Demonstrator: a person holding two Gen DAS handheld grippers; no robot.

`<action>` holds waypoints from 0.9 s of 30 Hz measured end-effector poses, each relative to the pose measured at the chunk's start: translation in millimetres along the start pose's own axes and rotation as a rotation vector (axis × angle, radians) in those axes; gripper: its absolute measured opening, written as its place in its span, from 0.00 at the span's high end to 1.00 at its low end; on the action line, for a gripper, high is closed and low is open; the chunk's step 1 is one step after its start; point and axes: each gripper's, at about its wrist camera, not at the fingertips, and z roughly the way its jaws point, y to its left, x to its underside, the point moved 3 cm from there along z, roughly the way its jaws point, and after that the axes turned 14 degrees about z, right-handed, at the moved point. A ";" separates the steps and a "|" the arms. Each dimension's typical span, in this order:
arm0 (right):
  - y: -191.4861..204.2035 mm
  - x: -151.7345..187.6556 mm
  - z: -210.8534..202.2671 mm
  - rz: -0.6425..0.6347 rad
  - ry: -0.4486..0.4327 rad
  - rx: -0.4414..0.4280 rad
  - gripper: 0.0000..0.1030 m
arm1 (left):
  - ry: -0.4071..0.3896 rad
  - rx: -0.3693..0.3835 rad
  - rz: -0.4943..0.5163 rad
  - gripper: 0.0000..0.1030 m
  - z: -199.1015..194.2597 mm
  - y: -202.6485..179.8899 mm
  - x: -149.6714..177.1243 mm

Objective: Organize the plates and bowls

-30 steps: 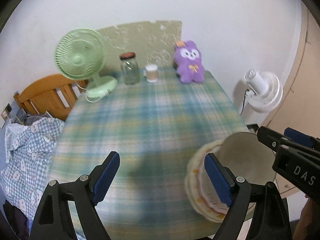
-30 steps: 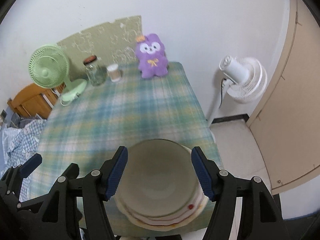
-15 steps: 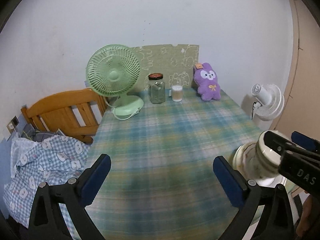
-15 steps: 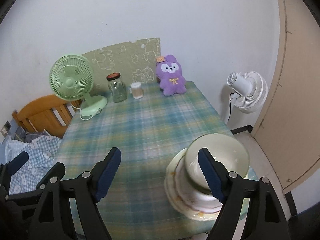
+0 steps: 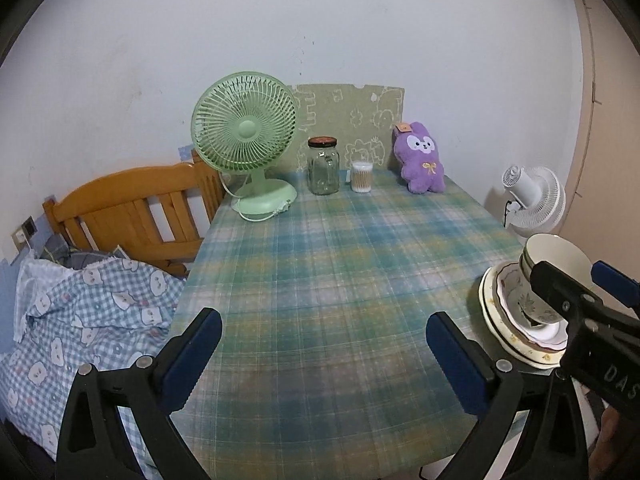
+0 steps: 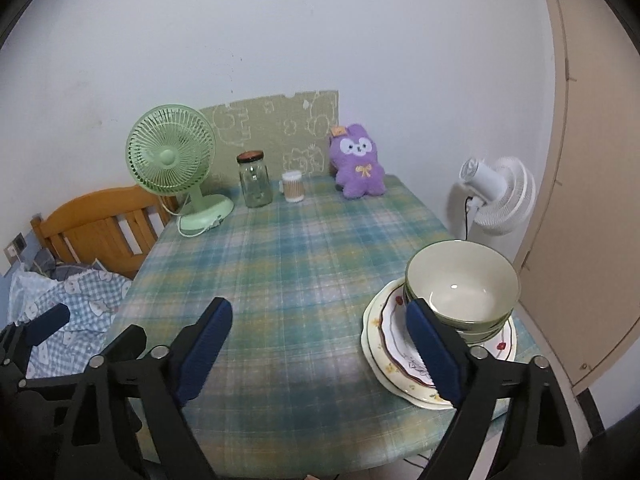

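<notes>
Two stacked green bowls [image 6: 460,288] sit on a pile of patterned plates [image 6: 384,332] at the near right corner of the plaid-covered table [image 6: 300,260]. My right gripper [image 6: 320,320] hovers just left of the pile, its jaws opening with only tablecloth between them; its right finger overlaps the plates' left edge in the picture. My left gripper [image 5: 320,344] is open over bare cloth, further left. In the left wrist view the bowls [image 5: 556,252] and plates [image 5: 500,312] show at the right, partly hidden behind the right gripper's fingers [image 5: 560,296].
Along the table's far edge stand a green desk fan [image 5: 244,132], a glass jar [image 5: 323,168], a cup of cotton swabs [image 5: 361,176] and a purple plush [image 5: 422,160]. A white floor fan [image 5: 532,200] stands right of the table. A wooden headboard [image 5: 132,204] and checked bedding [image 5: 80,312] lie left.
Both grippers drew back and left, away from the pile. The right jaws, which flanked the top bowl, widened and came off it; the bowl stayed on the pile. The left jaws widened too.
</notes>
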 end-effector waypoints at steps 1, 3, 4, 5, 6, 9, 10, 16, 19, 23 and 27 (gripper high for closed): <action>-0.9 2.4 -0.8 -0.005 -0.002 -0.003 0.11 | -0.006 -0.005 -0.001 0.00 -1.0 -0.3 1.6; -3.0 8.0 -1.8 -0.009 -0.010 -0.016 0.10 | -0.022 -0.018 -0.008 0.00 -3.0 -2.2 5.9; -4.4 8.1 -1.4 -0.010 -0.013 -0.021 0.10 | -0.027 -0.020 -0.009 0.00 -3.2 -1.8 7.4; -5.4 9.0 -0.9 -0.011 -0.016 -0.025 0.09 | -0.035 -0.030 -0.007 0.00 -3.4 -2.7 7.7; -7.0 9.9 -0.1 -0.012 -0.017 -0.028 0.09 | -0.042 -0.048 -0.007 0.00 -3.7 -3.6 8.5; -11.9 12.3 0.8 -0.012 -0.029 -0.030 0.09 | -0.043 -0.048 -0.026 0.00 -1.9 -4.6 12.9; -12.7 13.4 0.5 -0.012 -0.030 -0.030 0.09 | -0.043 -0.046 -0.035 0.00 -1.8 -3.8 14.9; -21.3 16.1 3.1 0.001 -0.015 -0.026 0.09 | -0.061 -0.054 -0.073 0.00 -8.9 0.4 19.9; -20.6 16.6 1.9 -0.004 -0.015 -0.032 0.09 | -0.067 -0.056 -0.062 0.00 -10.5 -0.7 18.6; -18.0 17.4 0.7 -0.013 -0.013 -0.041 0.09 | -0.068 -0.063 -0.072 0.00 -11.2 2.6 18.0; -16.3 19.2 -0.7 -0.021 -0.015 -0.046 0.09 | -0.067 -0.063 -0.072 0.00 -11.0 3.2 18.6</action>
